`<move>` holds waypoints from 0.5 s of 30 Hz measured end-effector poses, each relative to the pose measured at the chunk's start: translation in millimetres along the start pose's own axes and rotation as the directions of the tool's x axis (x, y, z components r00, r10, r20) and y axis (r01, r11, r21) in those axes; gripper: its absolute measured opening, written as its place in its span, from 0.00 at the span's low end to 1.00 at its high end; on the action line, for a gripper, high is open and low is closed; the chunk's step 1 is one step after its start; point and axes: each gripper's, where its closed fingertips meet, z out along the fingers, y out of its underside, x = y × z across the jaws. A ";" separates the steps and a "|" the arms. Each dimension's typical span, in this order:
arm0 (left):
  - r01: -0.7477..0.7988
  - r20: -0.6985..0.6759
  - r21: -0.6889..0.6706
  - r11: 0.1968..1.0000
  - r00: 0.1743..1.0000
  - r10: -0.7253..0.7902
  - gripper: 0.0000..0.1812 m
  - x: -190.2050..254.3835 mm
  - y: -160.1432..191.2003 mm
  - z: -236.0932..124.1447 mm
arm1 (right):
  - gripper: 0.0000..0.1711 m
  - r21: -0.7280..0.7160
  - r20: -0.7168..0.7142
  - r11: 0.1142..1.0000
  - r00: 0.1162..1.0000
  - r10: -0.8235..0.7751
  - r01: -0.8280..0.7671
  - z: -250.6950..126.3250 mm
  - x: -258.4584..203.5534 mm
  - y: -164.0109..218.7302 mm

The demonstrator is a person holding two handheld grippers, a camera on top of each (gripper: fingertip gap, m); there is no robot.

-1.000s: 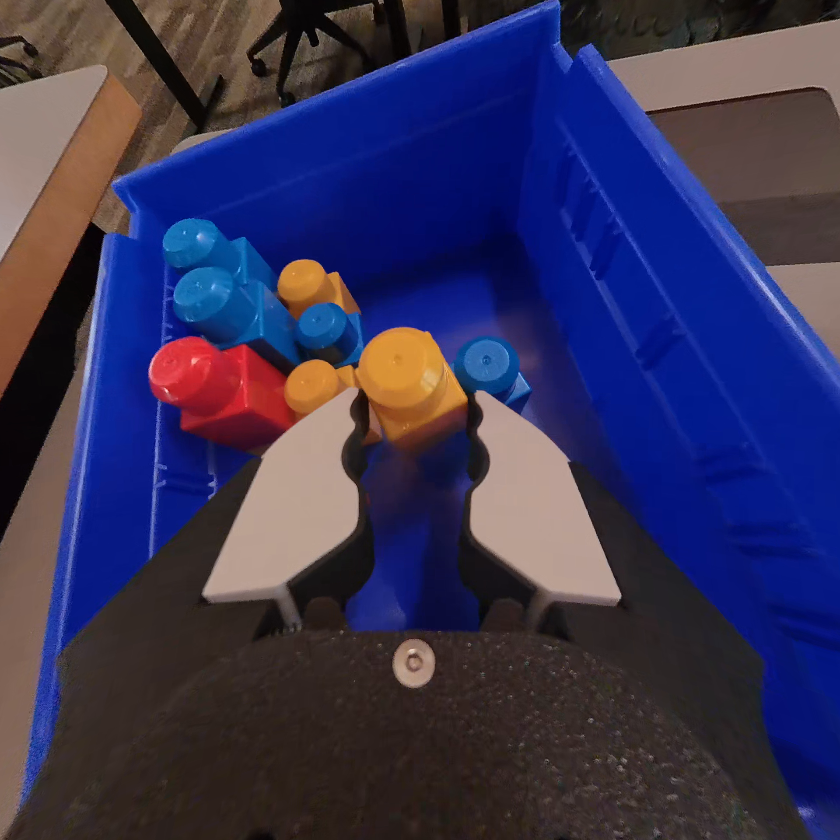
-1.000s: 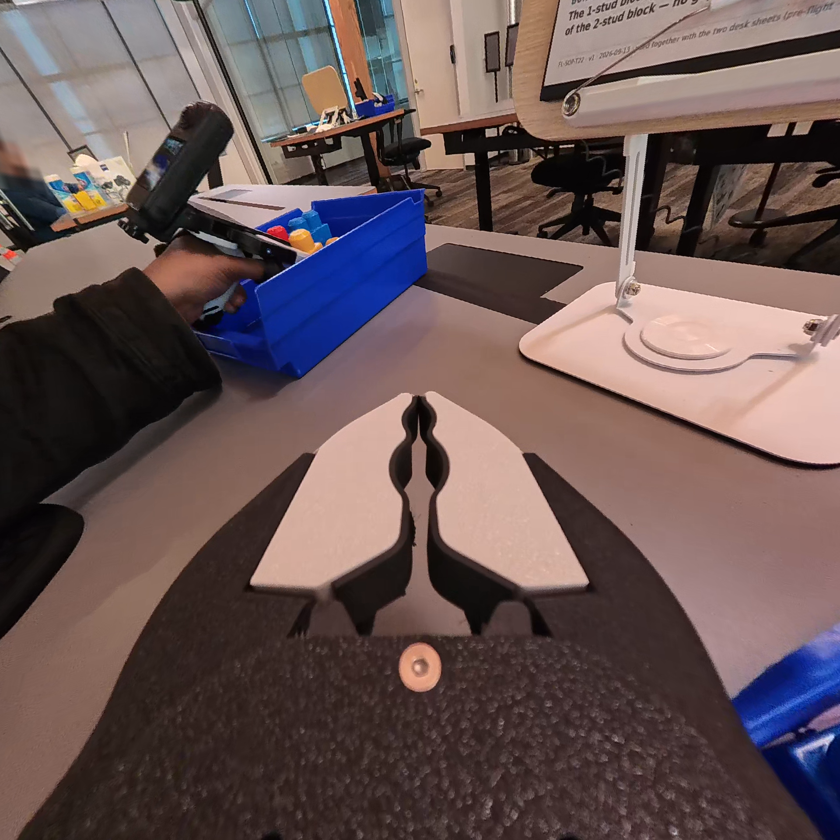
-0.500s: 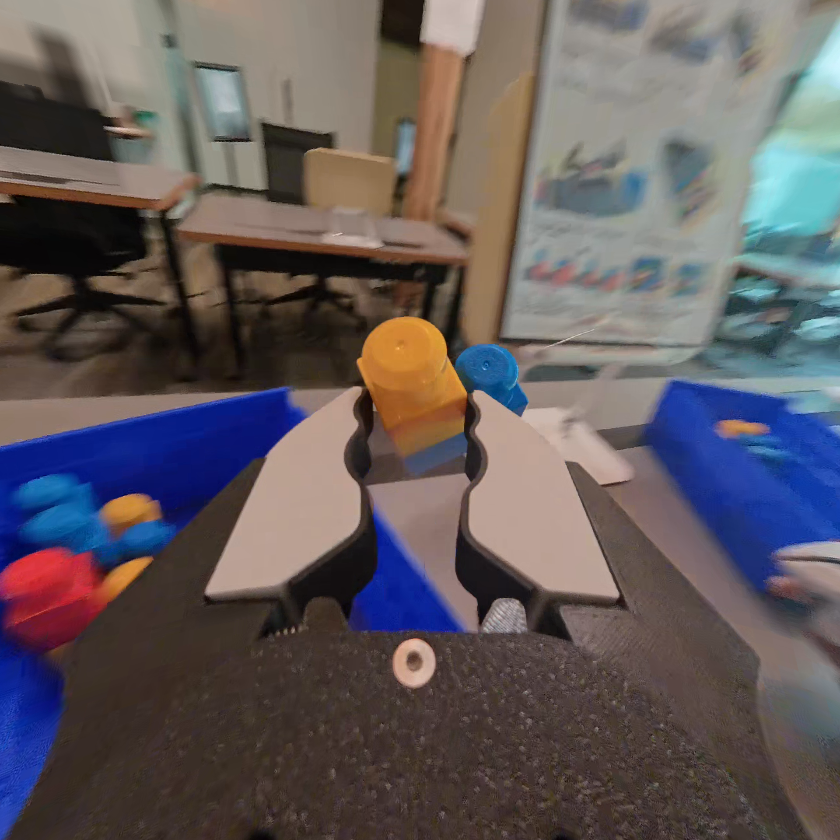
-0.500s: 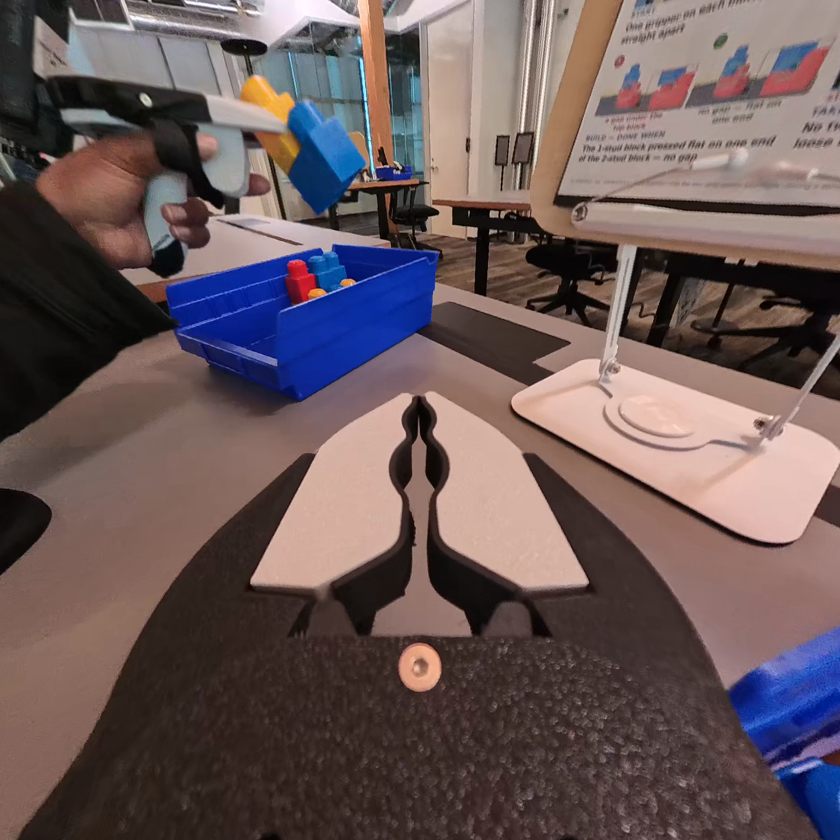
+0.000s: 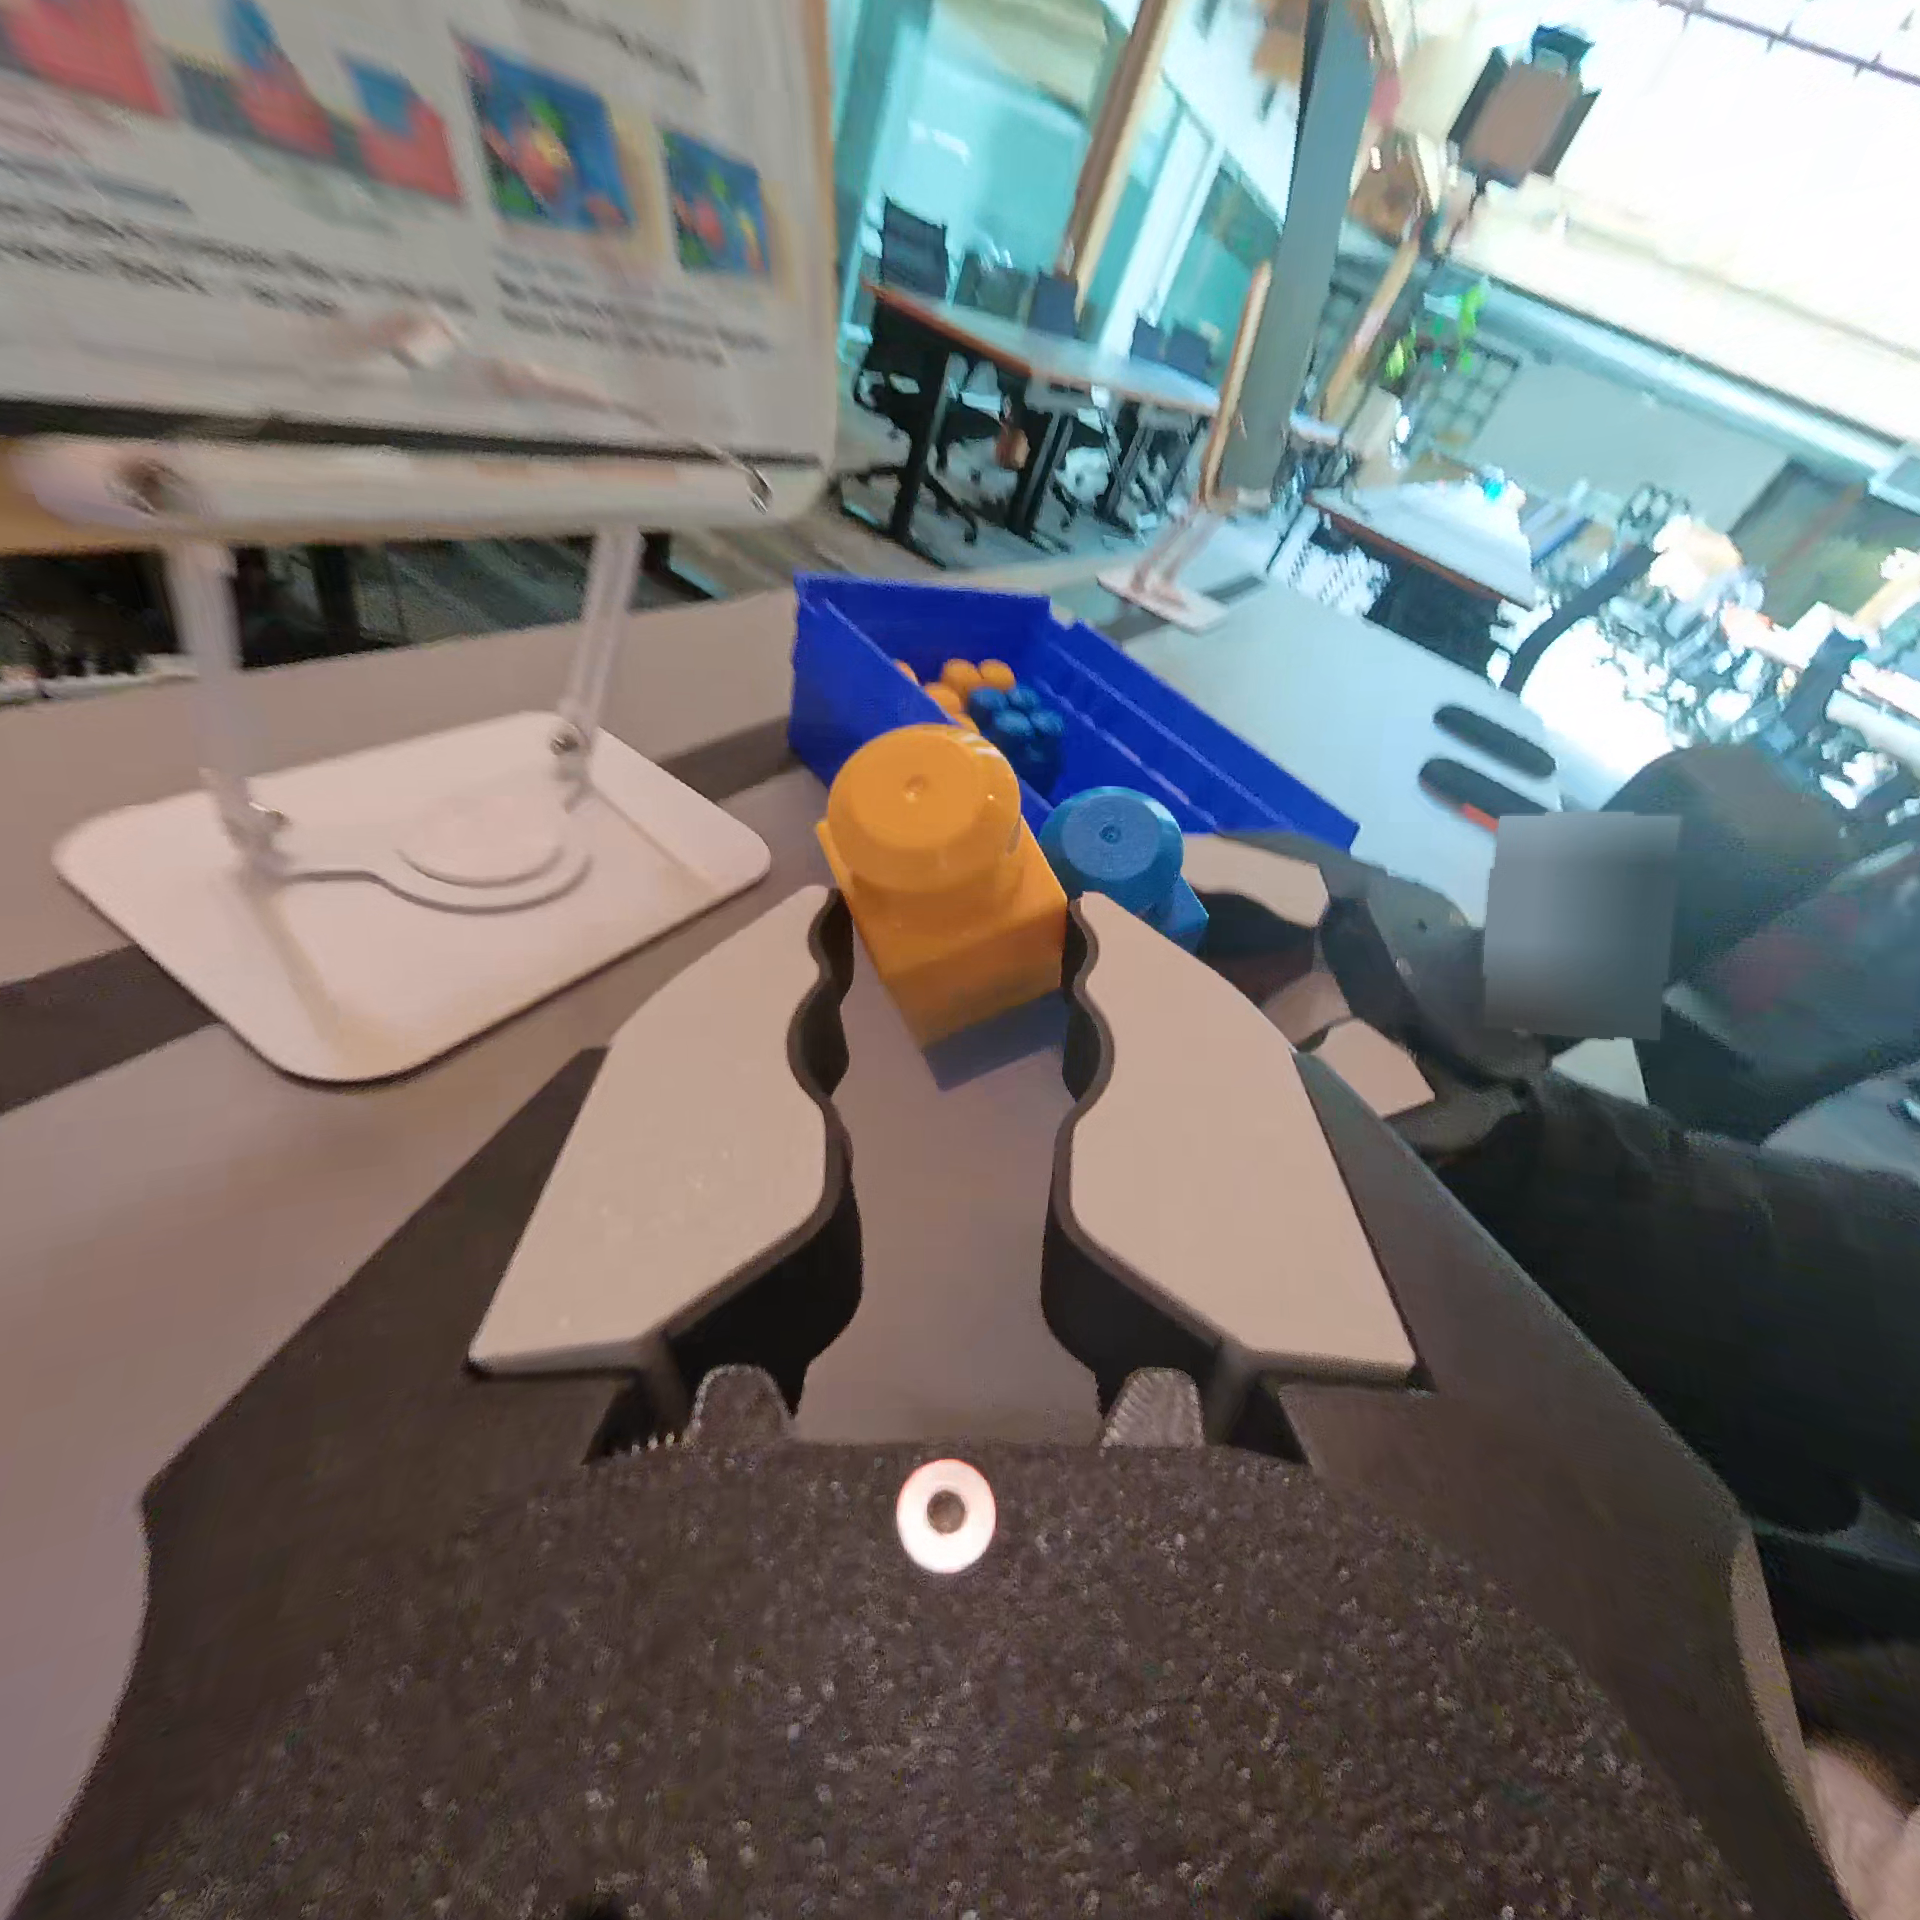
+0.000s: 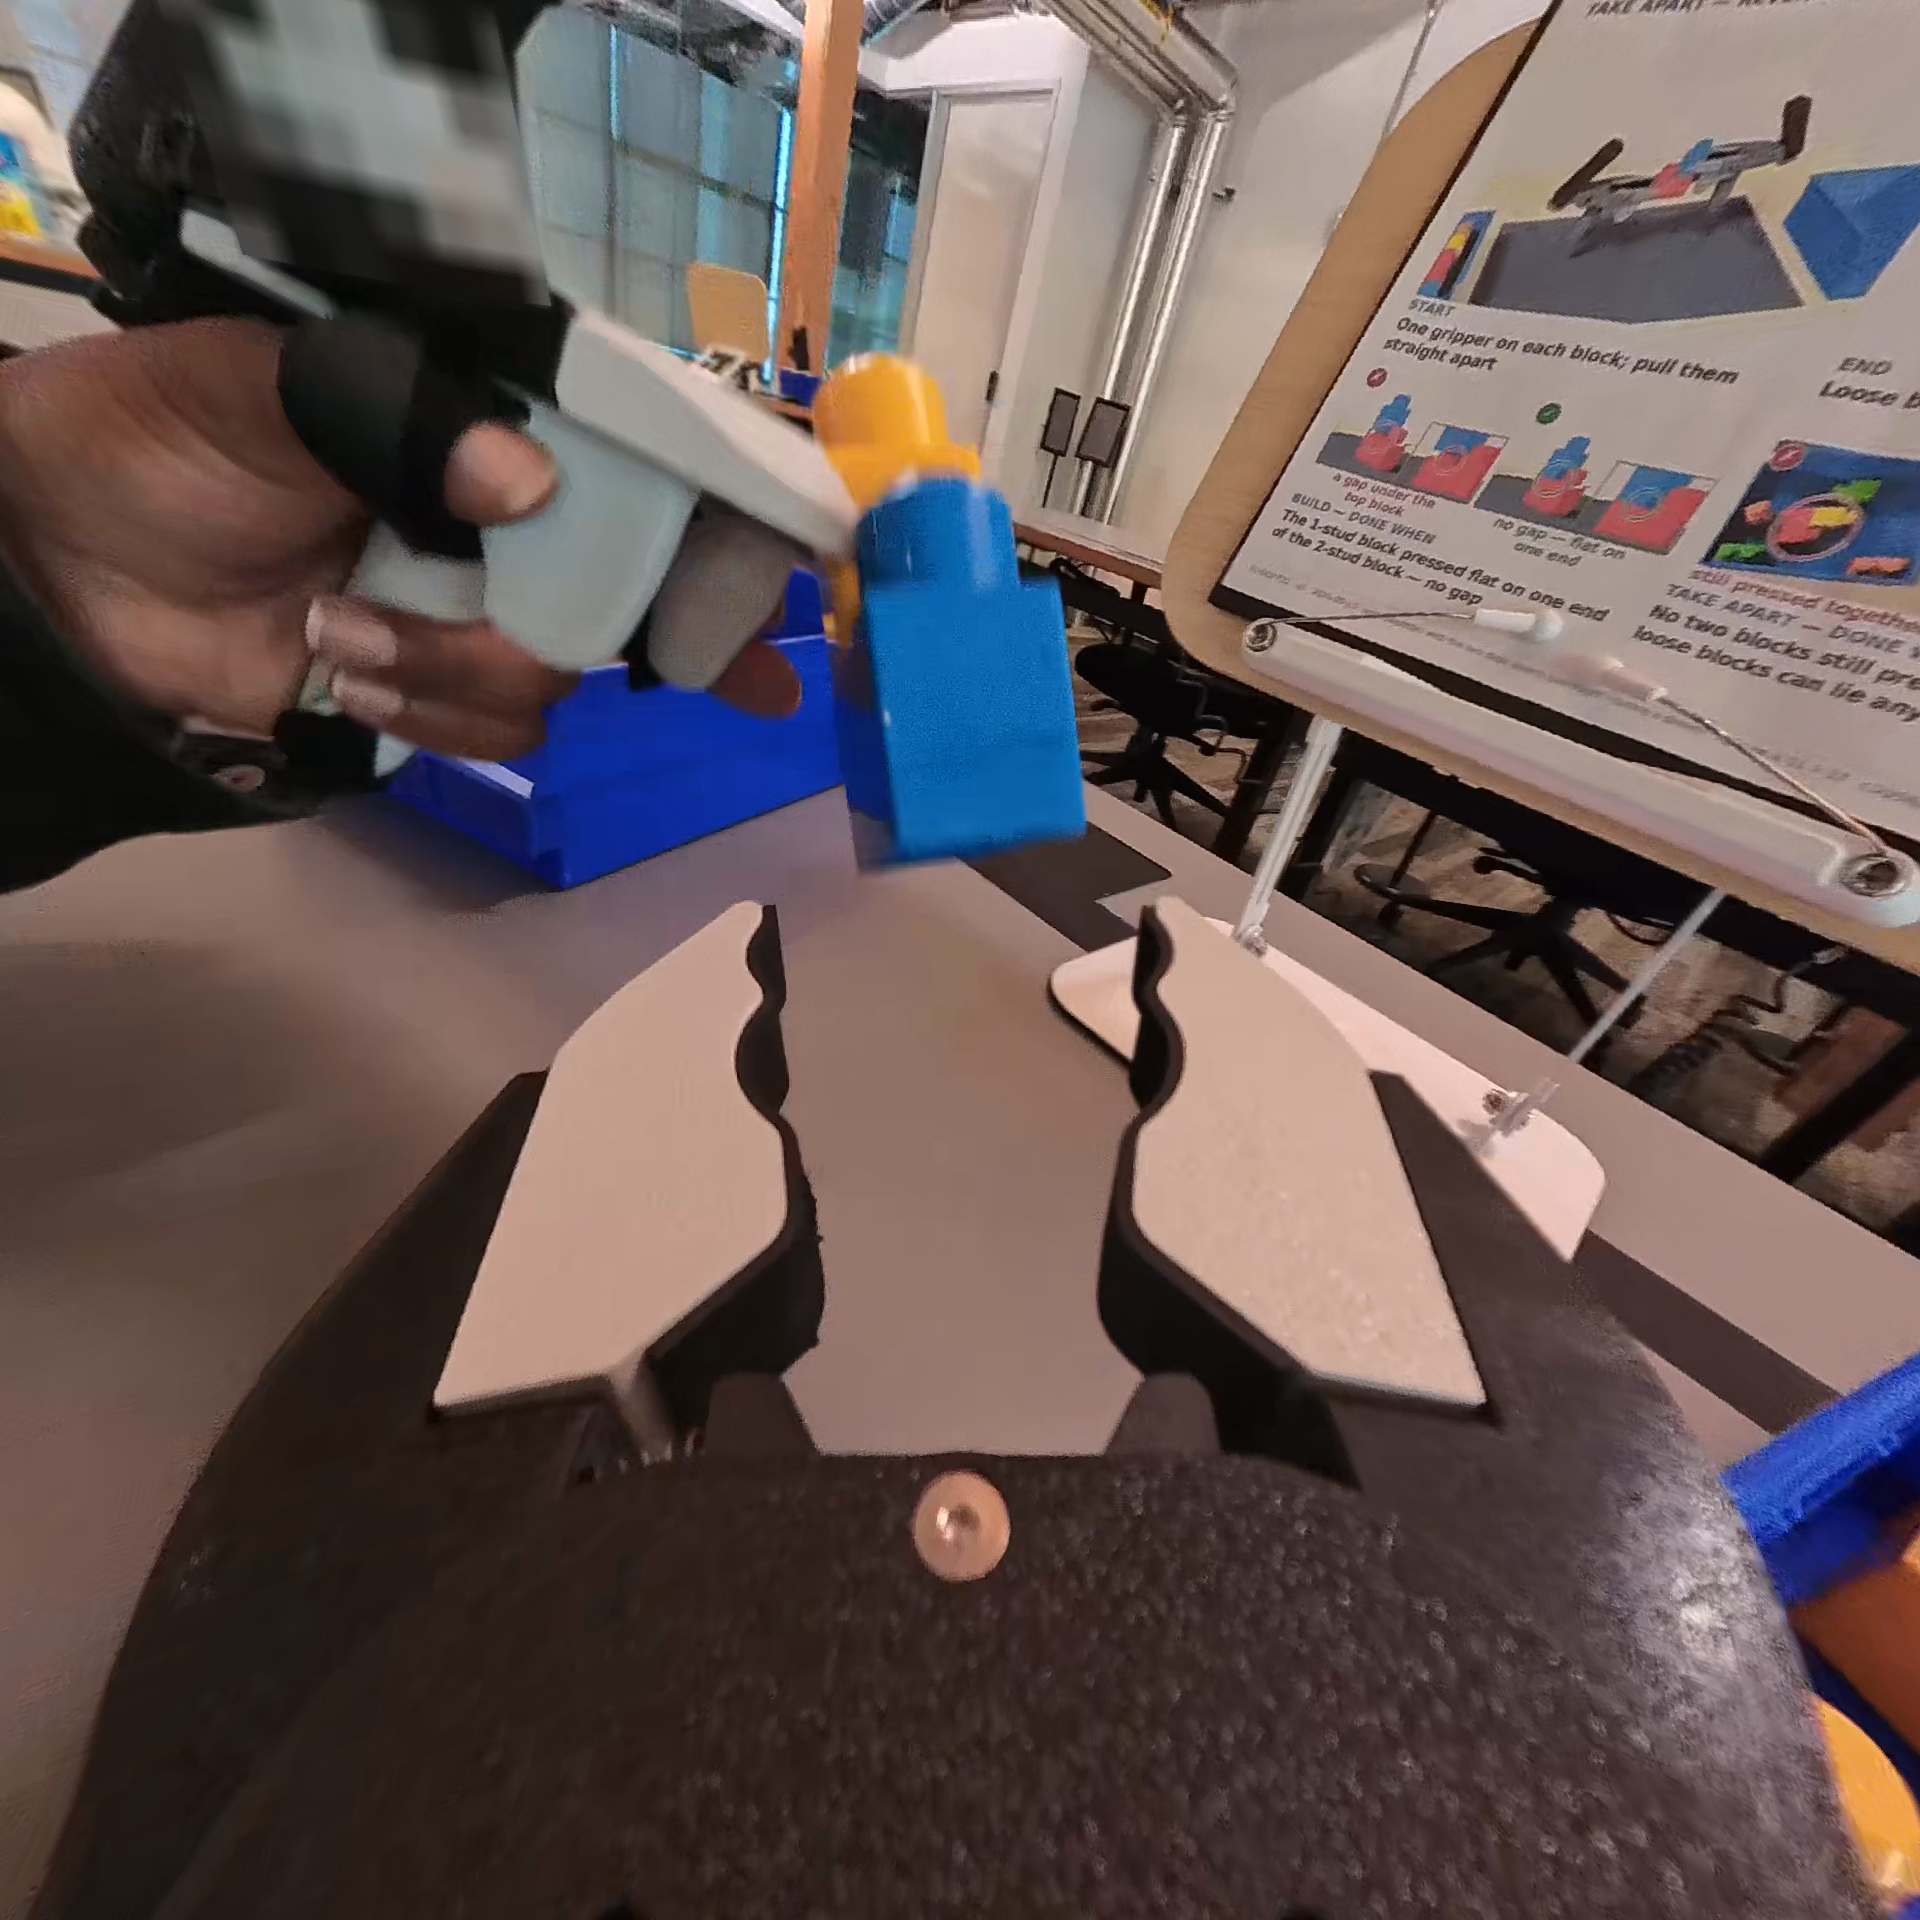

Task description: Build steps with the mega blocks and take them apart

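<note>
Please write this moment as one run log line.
left hand-held gripper: shut on orange plastic one-stud block joined to blue plastic two-stud block | right hand-held gripper: open, empty | stack: above table

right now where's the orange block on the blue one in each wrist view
Left wrist view: the orange block sits centre frame, clamped between the left gripper fingertips, the blue block behind and under it.
Right wrist view: upper centre, the orange block tops the blue block, held in the air beyond the open right gripper.
Shared landmark: the white stand base.
</note>
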 end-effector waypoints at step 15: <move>-0.092 0.030 0.041 0.995 0.995 0.091 0.20 6.2 -20.1 -13.0 | 0.21 -0.247 0.047 0.968 0.999 -0.028 0.039 0.8 -1.4 46.1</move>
